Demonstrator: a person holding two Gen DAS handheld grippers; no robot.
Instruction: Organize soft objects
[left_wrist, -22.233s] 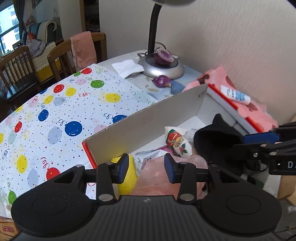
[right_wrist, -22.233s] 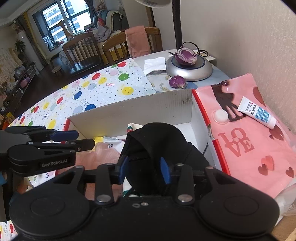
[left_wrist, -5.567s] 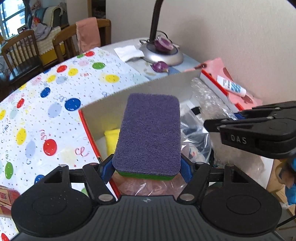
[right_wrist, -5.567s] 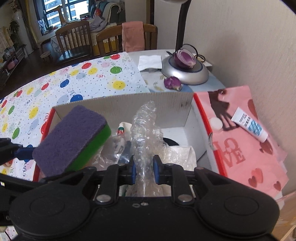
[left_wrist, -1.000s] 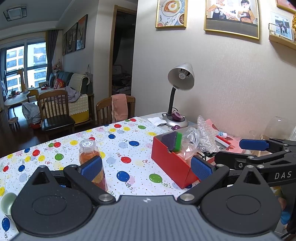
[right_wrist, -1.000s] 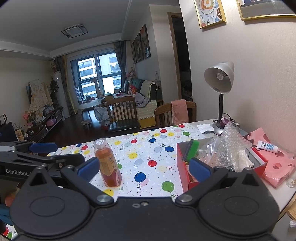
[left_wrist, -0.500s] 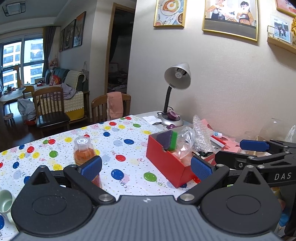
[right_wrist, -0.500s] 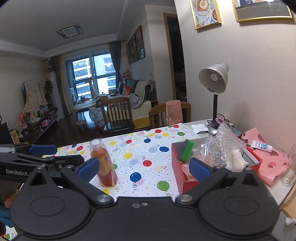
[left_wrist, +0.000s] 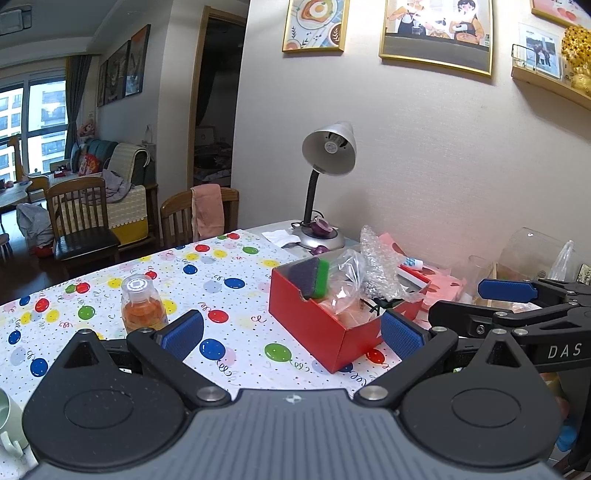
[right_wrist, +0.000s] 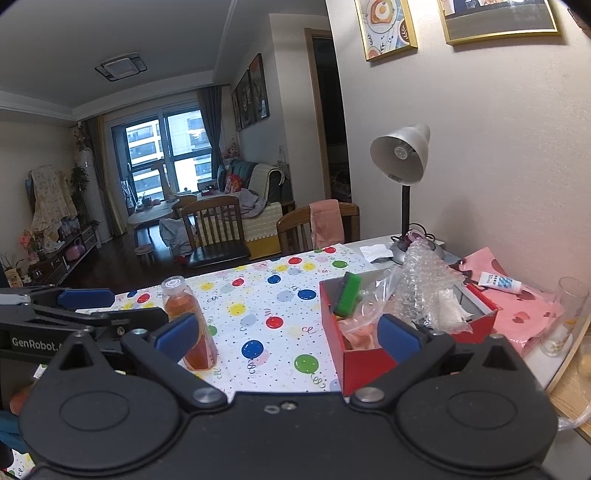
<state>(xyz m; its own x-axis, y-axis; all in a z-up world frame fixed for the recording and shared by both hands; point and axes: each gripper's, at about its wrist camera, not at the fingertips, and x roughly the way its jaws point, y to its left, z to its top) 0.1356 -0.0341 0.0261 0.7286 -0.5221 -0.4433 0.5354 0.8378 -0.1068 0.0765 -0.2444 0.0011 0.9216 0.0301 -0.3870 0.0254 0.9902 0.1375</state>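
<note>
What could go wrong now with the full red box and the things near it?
The bubble wrap and sponge stick up above the rim of the red box, so they might spring out. The juice bottle stands close before the open left gripper and could be knocked over.

Soft indoor light, sharp focus, fisheye-bent edges

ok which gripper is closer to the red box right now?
Right. The right gripper hangs just short of the red box, jaws open; the left gripper sits further back, off toward the bottle.
</note>
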